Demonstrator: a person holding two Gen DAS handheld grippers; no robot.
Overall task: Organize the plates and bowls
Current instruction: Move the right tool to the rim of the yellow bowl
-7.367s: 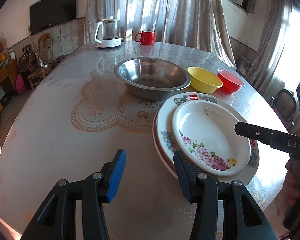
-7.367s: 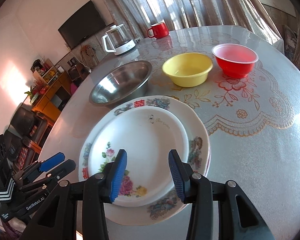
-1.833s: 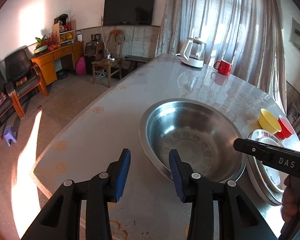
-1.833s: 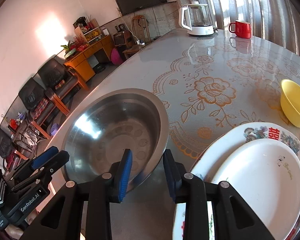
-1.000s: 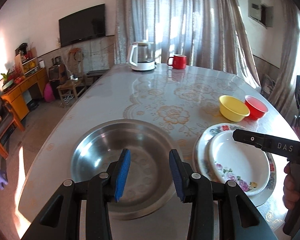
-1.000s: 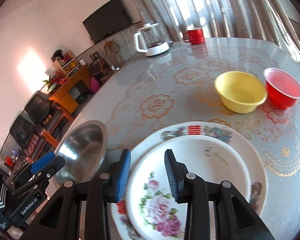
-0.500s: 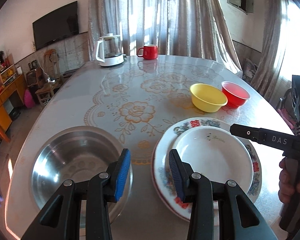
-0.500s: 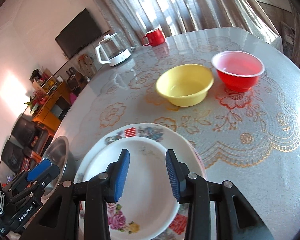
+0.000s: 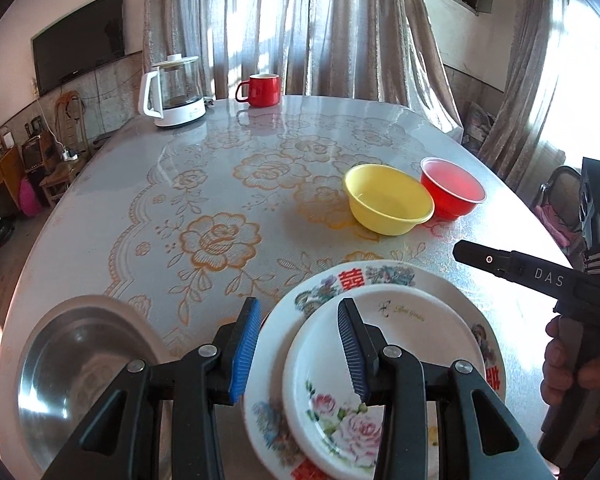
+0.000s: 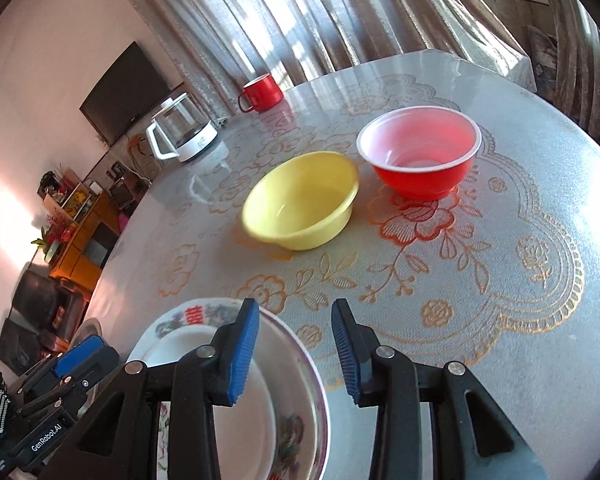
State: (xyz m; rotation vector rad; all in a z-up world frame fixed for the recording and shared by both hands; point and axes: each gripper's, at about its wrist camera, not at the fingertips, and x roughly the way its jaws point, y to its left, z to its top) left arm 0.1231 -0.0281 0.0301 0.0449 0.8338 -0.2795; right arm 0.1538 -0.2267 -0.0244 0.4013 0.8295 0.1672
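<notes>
Small floral plate [image 9: 396, 364] stacked on larger patterned plate [image 9: 432, 280]; steel bowl [image 9: 72, 364] apart at the table's near edge; yellow bowl [image 10: 300, 204] and red bowl [image 10: 420, 152] upright, side by side beyond.

A round table [image 9: 100, 216] with a gold-flowered cloth is carrying a steel basin [image 9: 80, 364], stacked plates [image 9: 452, 292], a yellow bowl [image 9: 388, 204] and a red bowl [image 9: 456, 196]. A kettle [image 9: 172, 92] and red mug [image 9: 262, 90] are sitting at its far edge.

Bright daylight, fisheye views
Sun through the curtains [image 9: 340, 28] puts glare on the table [image 9: 300, 132]; edges bend and darken.
</notes>
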